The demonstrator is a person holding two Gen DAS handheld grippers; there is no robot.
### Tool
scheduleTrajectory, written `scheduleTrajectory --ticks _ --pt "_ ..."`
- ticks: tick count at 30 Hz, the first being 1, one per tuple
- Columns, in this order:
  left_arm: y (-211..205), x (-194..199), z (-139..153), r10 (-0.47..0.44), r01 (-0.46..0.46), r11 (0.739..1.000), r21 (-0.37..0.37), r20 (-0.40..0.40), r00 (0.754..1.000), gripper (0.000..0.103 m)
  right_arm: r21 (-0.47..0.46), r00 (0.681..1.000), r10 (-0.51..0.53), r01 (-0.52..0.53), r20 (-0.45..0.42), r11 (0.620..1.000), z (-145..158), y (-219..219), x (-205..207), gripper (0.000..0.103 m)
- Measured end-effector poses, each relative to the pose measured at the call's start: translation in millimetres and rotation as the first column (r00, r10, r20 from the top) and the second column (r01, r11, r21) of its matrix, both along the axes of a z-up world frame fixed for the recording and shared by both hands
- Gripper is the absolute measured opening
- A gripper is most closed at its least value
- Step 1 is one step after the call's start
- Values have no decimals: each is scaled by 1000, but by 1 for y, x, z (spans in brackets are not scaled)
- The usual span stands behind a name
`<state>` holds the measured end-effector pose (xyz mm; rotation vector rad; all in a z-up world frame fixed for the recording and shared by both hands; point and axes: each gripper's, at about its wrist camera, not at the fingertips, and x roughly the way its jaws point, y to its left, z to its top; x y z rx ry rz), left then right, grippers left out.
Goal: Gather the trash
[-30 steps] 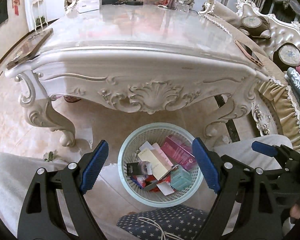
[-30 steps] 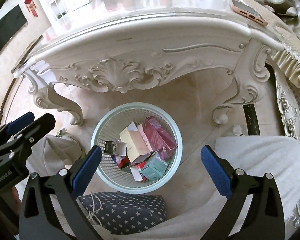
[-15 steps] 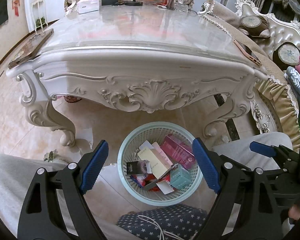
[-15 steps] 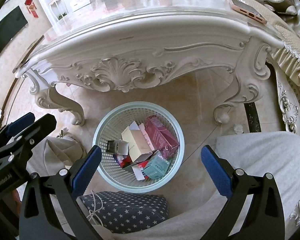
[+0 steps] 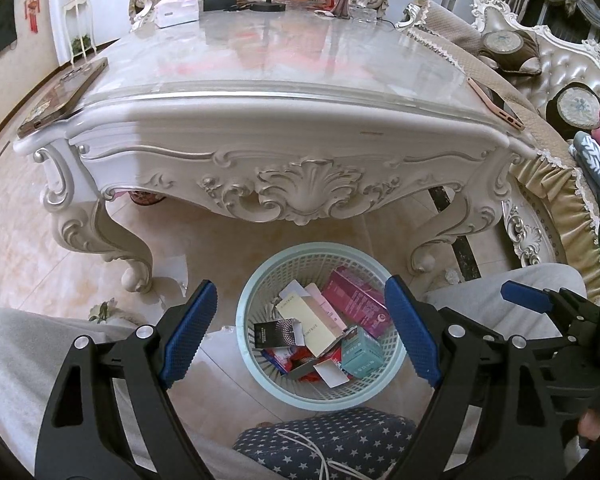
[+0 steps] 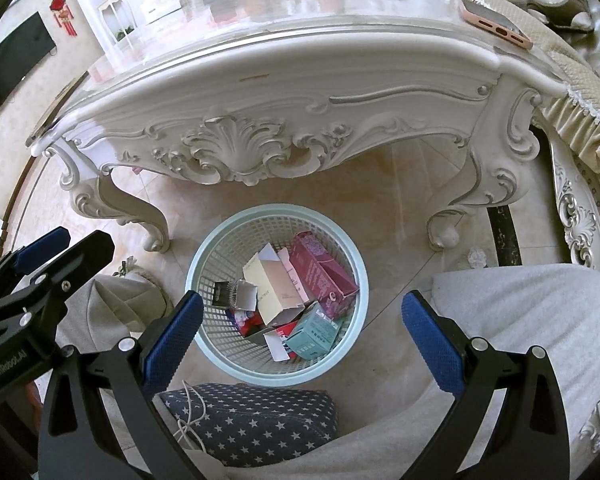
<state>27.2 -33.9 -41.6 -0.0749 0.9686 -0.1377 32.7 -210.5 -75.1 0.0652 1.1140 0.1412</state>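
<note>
While the carved white table (image 5: 300,128) fills the upper half of both views, the pale green trash basket (image 5: 260,280) stands on the tiled floor just in front of its ornate apron, mouth facing up. Inside lie cartons: a magenta box (image 5: 358,300) with its long axis running from upper left to lower right, a cream box (image 5: 308,322) lying roughly parallel beside it, a teal box (image 5: 362,354) toward the near rim, and a small black packet (image 5: 278,332) at the left. The left gripper (image 5: 300,334) hangs above the basket with its blue pads spread wide and nothing between them; the right gripper (image 6: 300,338) is likewise wide and empty. Compared with a second ago, the cartons lie unchanged, and both cameras have shifted only slightly.
</note>
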Motion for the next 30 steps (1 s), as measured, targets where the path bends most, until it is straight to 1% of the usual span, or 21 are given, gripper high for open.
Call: scheduleTrajectory --ticks 16,23,27,30 --pt "-1 -1 4 -11 11 1000 -6 3 1000 83 -1 1000 2 -2 6 1000 2 -1 1 95" --pt "2 -1 5 -23 23 999 -31 12 1000 83 -4 1000 -1 1 14 1000 4 -2 3 95" --pt "1 -3 9 -22 23 1000 -21 38 999 83 -6 1000 0 1 19 1000 4 -2 3 95" --pt "0 -2 9 -19 19 1000 -1 37 999 83 -5 1000 -1 1 19 1000 3 -2 2 95"
